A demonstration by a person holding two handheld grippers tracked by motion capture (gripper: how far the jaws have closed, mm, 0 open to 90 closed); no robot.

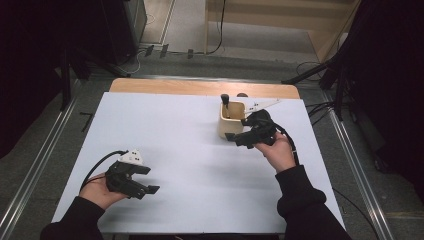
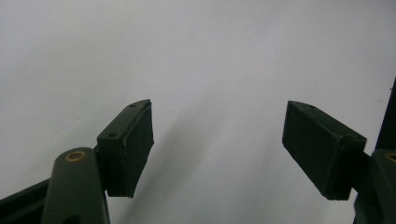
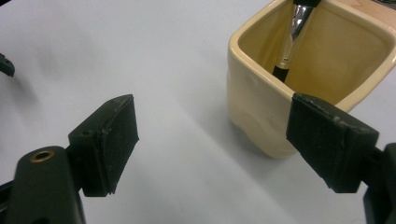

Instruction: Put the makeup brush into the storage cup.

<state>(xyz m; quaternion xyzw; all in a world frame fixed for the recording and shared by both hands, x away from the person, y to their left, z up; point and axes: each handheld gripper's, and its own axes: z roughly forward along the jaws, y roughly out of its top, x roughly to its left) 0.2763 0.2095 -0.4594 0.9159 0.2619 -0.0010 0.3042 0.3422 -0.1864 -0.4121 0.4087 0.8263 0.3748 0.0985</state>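
A cream square cup (image 1: 229,122) (image 3: 299,79) stands upright at the back right of the white table (image 1: 190,150). A brush with a black handle and metal ferrule (image 3: 290,39) (image 1: 225,102) leans inside it. My right gripper (image 1: 231,138) (image 3: 212,140) hovers just beside the cup's near side, open, nothing between its fingers. One of its pads (image 3: 329,140) sits in front of the cup's wall. My left gripper (image 1: 150,182) (image 2: 217,149) rests low at the front left, open over bare table, holding nothing.
A white stick-like object (image 1: 262,105) lies behind the cup near the wooden back edge (image 1: 200,87). Cables trail from both grippers. Floor rails and dark stands flank the table.
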